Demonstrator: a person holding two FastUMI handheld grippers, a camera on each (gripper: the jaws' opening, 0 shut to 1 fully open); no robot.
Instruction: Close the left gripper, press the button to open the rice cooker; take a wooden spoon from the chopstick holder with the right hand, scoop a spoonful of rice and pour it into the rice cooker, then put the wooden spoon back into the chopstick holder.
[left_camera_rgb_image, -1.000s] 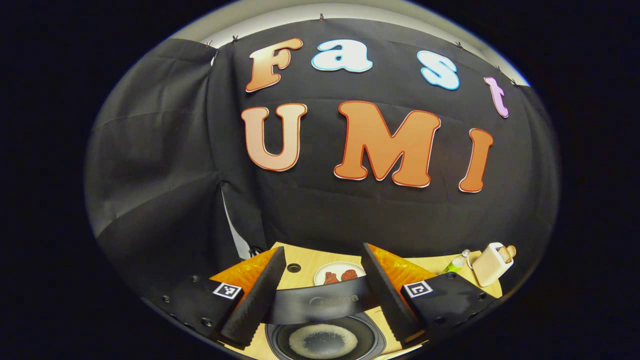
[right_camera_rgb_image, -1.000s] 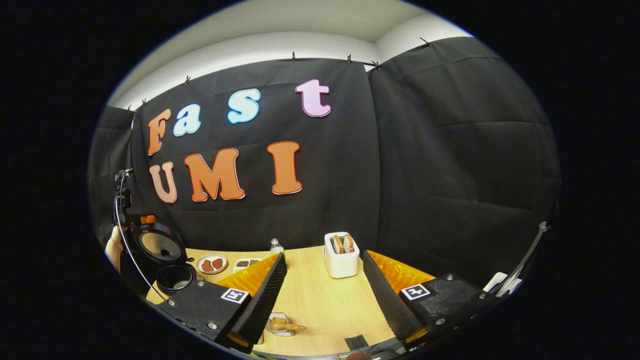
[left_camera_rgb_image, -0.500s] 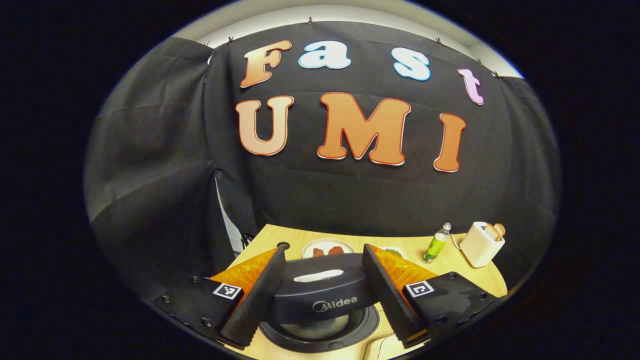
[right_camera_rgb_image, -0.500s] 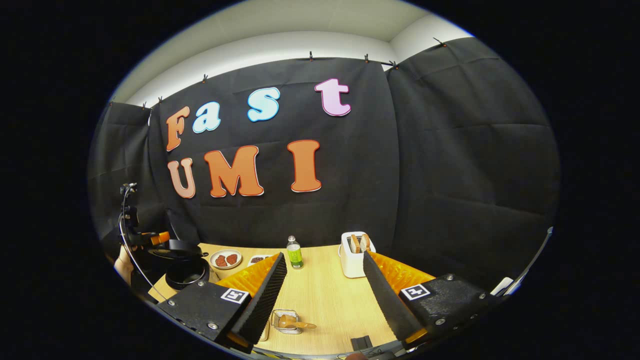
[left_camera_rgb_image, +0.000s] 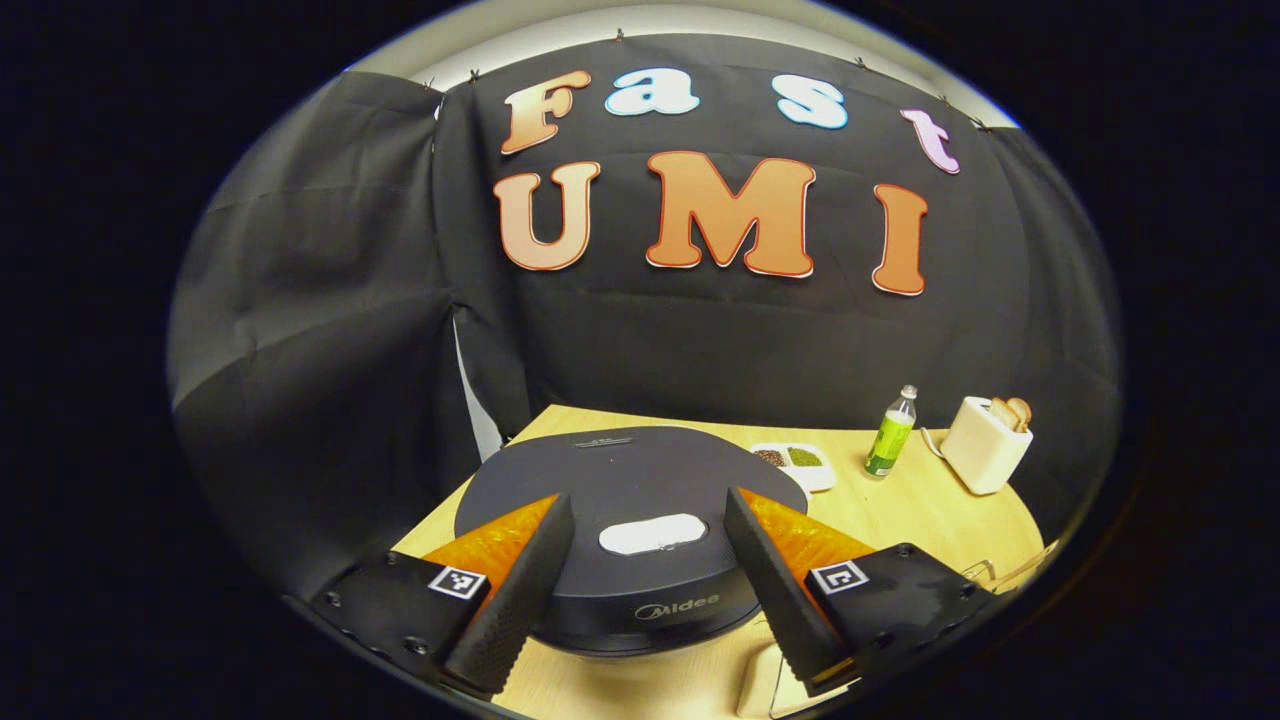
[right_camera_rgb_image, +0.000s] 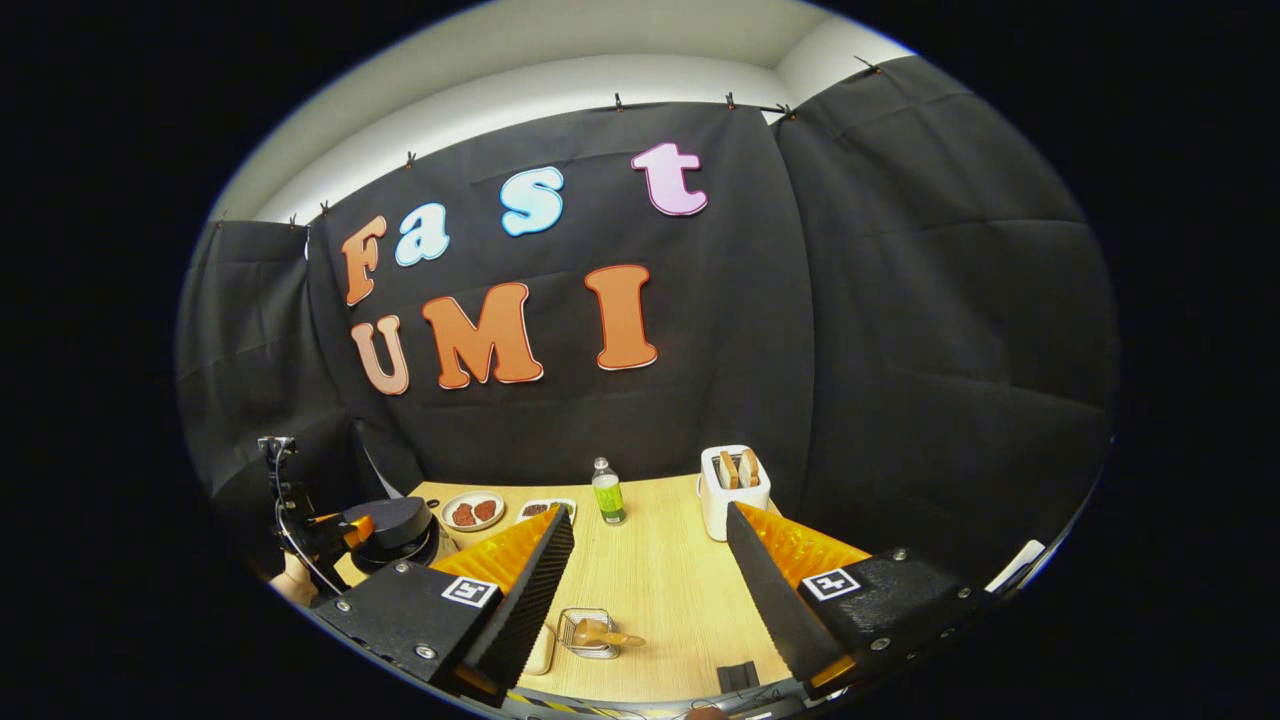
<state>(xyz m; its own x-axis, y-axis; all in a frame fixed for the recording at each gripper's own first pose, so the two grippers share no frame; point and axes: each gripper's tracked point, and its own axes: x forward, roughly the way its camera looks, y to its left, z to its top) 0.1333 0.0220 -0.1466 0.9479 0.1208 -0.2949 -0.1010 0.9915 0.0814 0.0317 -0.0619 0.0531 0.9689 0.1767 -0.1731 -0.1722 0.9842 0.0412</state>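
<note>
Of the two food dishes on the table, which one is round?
The plate with two reddish pieces, nearest the rice cooker, is round; the white tray beside it is rectangular.

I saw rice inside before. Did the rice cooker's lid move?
Yes. The lid has swung down shut over the pot, now hiding the red-food plate behind it that still shows in the right gripper view.

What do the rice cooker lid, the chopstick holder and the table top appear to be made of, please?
Rice cooker lid: dark matte plastic, probably; smooth with a soft sheen and a pale inset button.
Chopstick holder: thin wire mesh, likely metal; see-through, with a wooden spoon inside.
Table: light wood or wood-look laminate; faint grain, low gloss.
</note>
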